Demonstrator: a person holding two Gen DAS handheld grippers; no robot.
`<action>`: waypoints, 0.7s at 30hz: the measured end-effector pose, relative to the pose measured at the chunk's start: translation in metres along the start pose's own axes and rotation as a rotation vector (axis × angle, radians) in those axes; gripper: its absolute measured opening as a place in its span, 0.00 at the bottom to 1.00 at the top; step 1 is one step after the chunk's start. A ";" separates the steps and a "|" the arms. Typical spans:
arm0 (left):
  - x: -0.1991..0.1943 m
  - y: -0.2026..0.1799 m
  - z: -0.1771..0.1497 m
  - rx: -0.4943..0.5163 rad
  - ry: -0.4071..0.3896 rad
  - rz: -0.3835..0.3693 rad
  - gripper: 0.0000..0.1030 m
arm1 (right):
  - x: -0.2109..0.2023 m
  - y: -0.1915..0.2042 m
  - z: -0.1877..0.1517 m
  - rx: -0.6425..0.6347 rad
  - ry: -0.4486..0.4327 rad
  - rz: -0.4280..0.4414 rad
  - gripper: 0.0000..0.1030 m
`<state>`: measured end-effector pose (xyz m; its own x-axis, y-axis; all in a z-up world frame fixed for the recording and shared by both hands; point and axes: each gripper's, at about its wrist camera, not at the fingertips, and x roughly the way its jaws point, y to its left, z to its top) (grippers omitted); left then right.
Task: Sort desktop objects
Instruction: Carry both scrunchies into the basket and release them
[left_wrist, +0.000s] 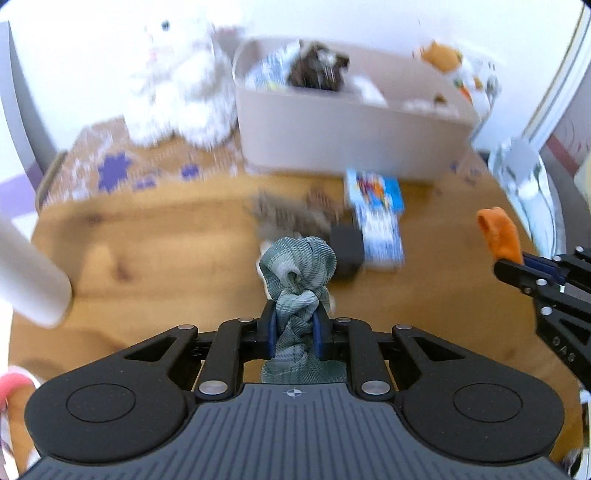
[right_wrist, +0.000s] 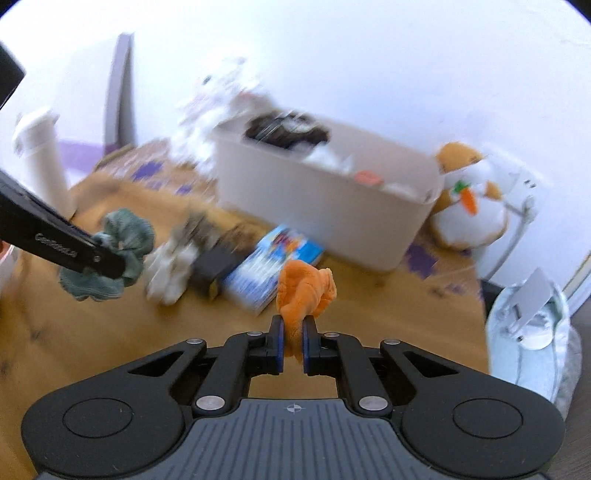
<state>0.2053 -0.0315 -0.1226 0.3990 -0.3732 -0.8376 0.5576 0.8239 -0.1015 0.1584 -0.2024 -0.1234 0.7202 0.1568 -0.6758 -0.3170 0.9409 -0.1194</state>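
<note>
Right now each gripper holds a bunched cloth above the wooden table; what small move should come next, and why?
Probably carry both toward the beige plastic bin and over its rim. The left gripper is shut on the grey-green cloth, the right gripper on the orange cloth, and the open bin already holds other items.

Pale embossed lettering on the left hand-held gripper (right_wrist: 110, 264) arm, too blurred to read. Small figures, maybe "040", on the right hand-held gripper (left_wrist: 511, 267) arm. Print on the box (right_wrist: 271, 260) illegible.
</note>
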 end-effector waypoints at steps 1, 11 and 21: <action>-0.002 0.001 0.007 0.001 -0.014 0.002 0.18 | 0.000 -0.005 0.006 0.009 -0.012 -0.008 0.09; -0.016 0.009 0.090 0.015 -0.174 0.029 0.18 | 0.008 -0.054 0.079 0.063 -0.139 -0.086 0.09; -0.001 -0.028 0.173 0.118 -0.276 -0.030 0.18 | 0.047 -0.081 0.135 0.131 -0.158 -0.114 0.09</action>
<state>0.3147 -0.1281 -0.0261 0.5545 -0.5121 -0.6560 0.6468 0.7612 -0.0475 0.3015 -0.2308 -0.0470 0.8378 0.0823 -0.5397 -0.1522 0.9846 -0.0860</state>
